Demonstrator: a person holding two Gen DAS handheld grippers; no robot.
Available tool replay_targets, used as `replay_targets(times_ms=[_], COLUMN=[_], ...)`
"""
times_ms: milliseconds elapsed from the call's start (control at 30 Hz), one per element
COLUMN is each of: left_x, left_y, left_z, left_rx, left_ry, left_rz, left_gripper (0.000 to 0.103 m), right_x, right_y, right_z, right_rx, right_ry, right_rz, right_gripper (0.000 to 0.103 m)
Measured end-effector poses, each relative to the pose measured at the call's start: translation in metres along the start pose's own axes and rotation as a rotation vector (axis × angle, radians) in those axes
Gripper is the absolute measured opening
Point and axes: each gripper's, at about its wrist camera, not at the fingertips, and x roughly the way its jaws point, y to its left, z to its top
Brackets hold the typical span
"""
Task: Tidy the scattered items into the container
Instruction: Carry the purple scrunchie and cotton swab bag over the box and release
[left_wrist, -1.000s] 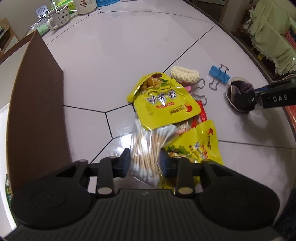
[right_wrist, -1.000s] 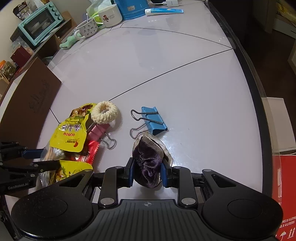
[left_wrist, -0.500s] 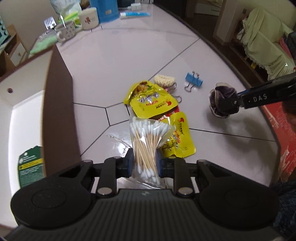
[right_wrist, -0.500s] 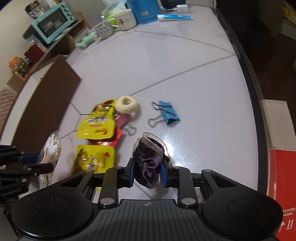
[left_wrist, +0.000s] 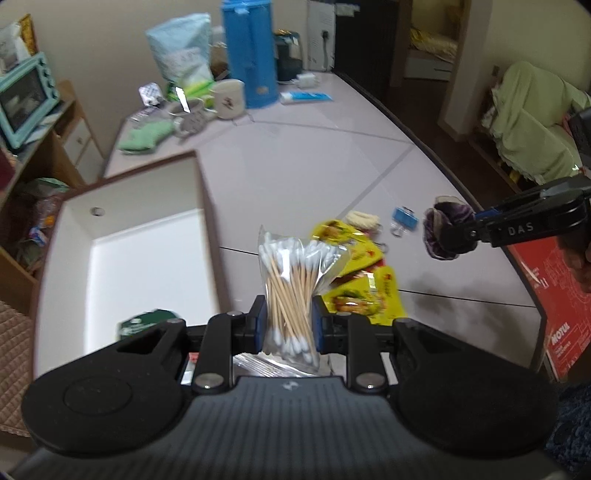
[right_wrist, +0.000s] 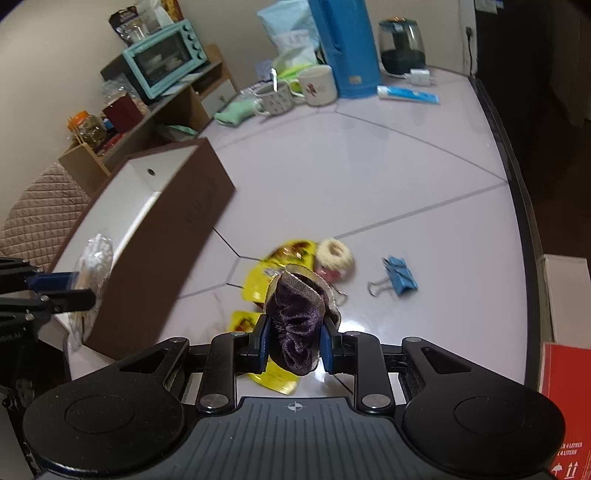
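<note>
My left gripper (left_wrist: 288, 325) is shut on a clear bag of cotton swabs (left_wrist: 295, 280) and holds it above the table, just right of the brown box with a white inside (left_wrist: 147, 236). My right gripper (right_wrist: 294, 339) is shut on a dark purple scrunchie (right_wrist: 297, 314), also lifted; it shows in the left wrist view (left_wrist: 445, 230) at the right. On the table lie yellow snack packets (left_wrist: 354, 254), a cream scrunchie (right_wrist: 334, 254), a pink clip under it, and a blue binder clip (right_wrist: 400, 278). The box (right_wrist: 177, 236) stands left of them.
A green label (left_wrist: 147, 325) lies in the box. Mugs (right_wrist: 317, 88), a blue jug (right_wrist: 347, 48), a kettle and a tube stand at the table's far end. A shelf with a teal oven (right_wrist: 162, 59) is to the left. A red carton (left_wrist: 554, 295) sits past the right edge.
Both grippers have risen from the table with their loads. The left one has lifted the swab bag off the packets, and the box's open inside has come into view.
</note>
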Motion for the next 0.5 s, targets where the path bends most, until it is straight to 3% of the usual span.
replay_targets(times_ms=[233,500], left_x=[-0.026,-0.019], left_y=[0.052,0.130], left_z=[-0.005,-0.008], left_rx=[-0.014,-0.042], left_ry=[-0.033,-0.018], left_rz=[0.058,0.119], left_gripper=[0.020,0.020], right_x=[0.011,0.059], right_y=[0.060,0.162], right_z=[0.025,0.069], right_rx=[-0.059,-0.177], right_ry=[-0.024,-0.048], right_rz=[0.087,0.209], right_gripper=[0.026,0.026])
